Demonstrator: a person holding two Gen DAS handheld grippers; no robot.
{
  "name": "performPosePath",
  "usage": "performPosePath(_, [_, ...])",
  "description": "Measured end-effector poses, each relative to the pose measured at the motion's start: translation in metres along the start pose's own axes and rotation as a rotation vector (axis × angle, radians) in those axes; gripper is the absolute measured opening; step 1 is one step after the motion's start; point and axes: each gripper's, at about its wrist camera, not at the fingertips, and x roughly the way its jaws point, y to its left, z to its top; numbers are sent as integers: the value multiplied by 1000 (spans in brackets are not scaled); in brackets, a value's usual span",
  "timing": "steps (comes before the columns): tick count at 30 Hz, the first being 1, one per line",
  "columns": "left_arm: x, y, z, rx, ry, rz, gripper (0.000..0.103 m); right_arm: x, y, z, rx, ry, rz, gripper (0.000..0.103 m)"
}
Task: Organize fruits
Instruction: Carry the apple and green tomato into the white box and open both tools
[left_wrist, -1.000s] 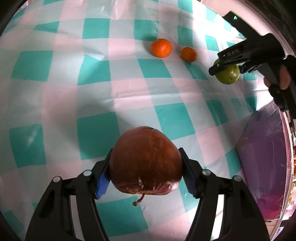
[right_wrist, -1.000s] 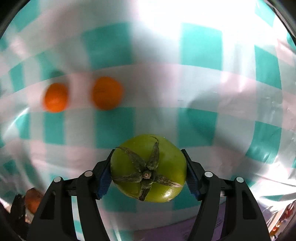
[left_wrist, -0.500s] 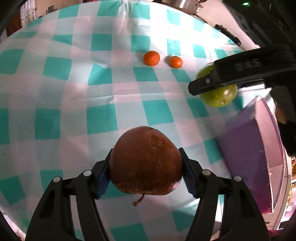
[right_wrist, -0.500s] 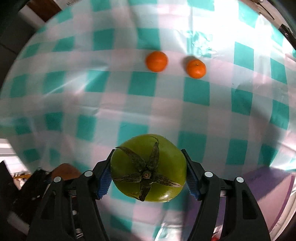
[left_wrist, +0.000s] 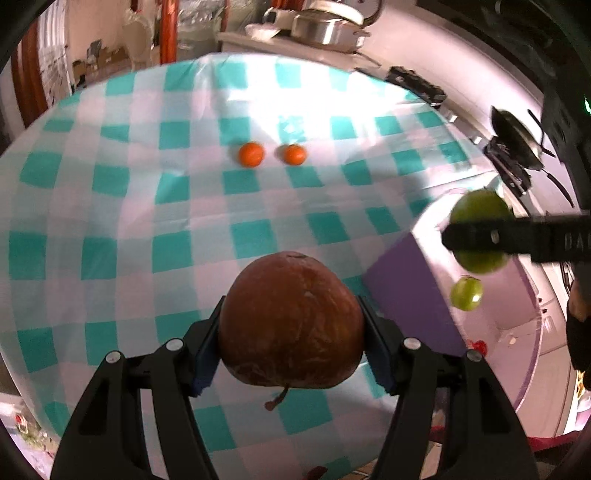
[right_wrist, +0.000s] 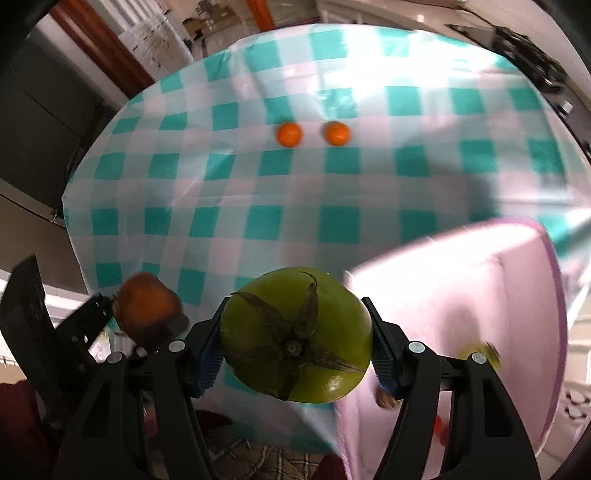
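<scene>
Right wrist view: green fruit (right_wrist: 295, 338) clamped in right jaws just beside purple bin's (right_wrist: 517, 295) left edge; brown fruit (left_wrist: 291, 321) clamped in left jaws, farther off.

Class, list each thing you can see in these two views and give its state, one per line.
Left gripper: shut on the brown fruit, lifted.
Right gripper: shut on the green fruit, lifted.
Two oranges: resting apart on the checked tablecloth.
Purple bin: open, small green fruit inside.
</scene>
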Motion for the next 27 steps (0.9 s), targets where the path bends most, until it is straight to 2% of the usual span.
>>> performPosePath(7, [-10, -61, 2, 98, -22, -33, 66, -37, -67, -55, 120, -55, -22, 66])
performPosePath(13, [-2, -124, 0, 222, -11, -89, 66, -45, -125, -102, 236, -47, -49, 66])
performPosePath(18, [19, -170, -1, 307, 53, -149, 66, -40, -158, -132, 292, -27, -77, 66])
performPosePath(20, [33, -182, 0, 298, 95, -169, 66, -36, -168, -140, 306, -18, -89, 66])
performPosePath(27, [85, -207, -2, 305, 216, -137, 66, -17, -190, -158, 306, 31, -136, 66])
